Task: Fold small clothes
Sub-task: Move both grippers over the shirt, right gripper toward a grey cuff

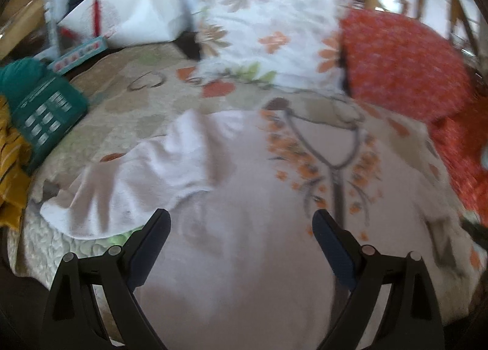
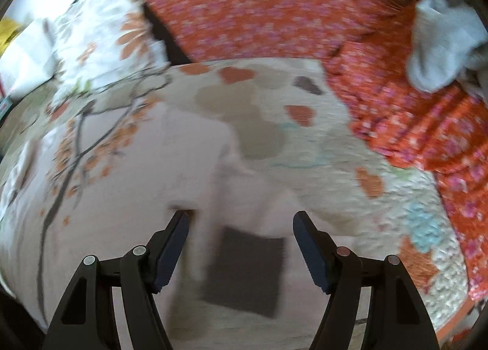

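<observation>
A pale pink garment (image 1: pixel 244 203) with a printed tree and orange blossoms lies spread on a quilted bedspread (image 1: pixel 146 99). In the left wrist view my left gripper (image 1: pixel 242 225) hangs open above its middle, with nothing between the fingers. A white cloth (image 1: pixel 146 179) lies partly over the garment's left side. In the right wrist view the same garment (image 2: pixel 128 173) fills the lower left. My right gripper (image 2: pixel 241 225) stands open over its right edge, above a dark square patch (image 2: pixel 247 273) on the fabric. Both views are blurred.
A floral pillow (image 1: pixel 268 29) and an orange patterned pillow (image 1: pixel 402 60) sit at the head of the bed. A teal package (image 1: pixel 45 112), yellow fabric (image 1: pixel 9 185) and a white bag (image 1: pixel 134 14) lie at the left. Grey-white cloth (image 2: pixel 442 45) lies at the far right.
</observation>
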